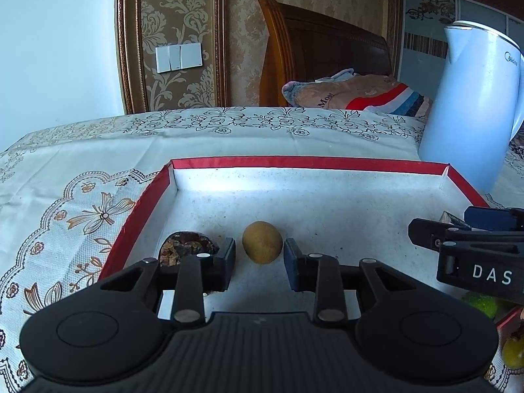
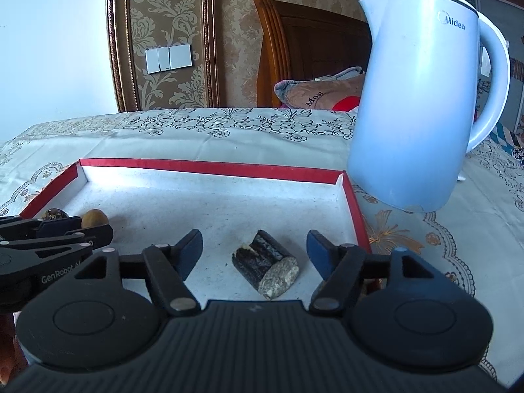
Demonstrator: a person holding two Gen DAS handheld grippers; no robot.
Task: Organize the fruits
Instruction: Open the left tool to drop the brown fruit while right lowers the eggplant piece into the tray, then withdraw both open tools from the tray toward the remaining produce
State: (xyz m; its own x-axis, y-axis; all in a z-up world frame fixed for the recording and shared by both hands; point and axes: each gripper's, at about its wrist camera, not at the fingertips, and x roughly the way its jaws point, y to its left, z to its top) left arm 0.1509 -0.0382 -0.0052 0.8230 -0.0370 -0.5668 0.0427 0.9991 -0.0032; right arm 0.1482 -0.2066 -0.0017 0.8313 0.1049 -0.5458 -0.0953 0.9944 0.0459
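A red-rimmed tray (image 1: 308, 162) with a white floor lies on the patterned tablecloth. A round yellow-brown fruit (image 1: 262, 242) rests on that floor between the fingers of my left gripper (image 1: 259, 247); a thin gap shows at each pad, so the gripper is open. A dark wrinkled fruit (image 1: 186, 245) lies just left of its left finger. In the right wrist view my right gripper (image 2: 254, 238) stands open, wide of a short dark cane piece (image 2: 265, 263) with a pale cut end, which lies on the tray (image 2: 209, 167) between its fingers.
A pale blue electric kettle (image 2: 416, 104) stands on the cloth just past the tray's far right corner. Green and yellowish fruits (image 1: 481, 304) lie at the lower right of the left wrist view, beside a red edge. A bed and headboard stand behind the table.
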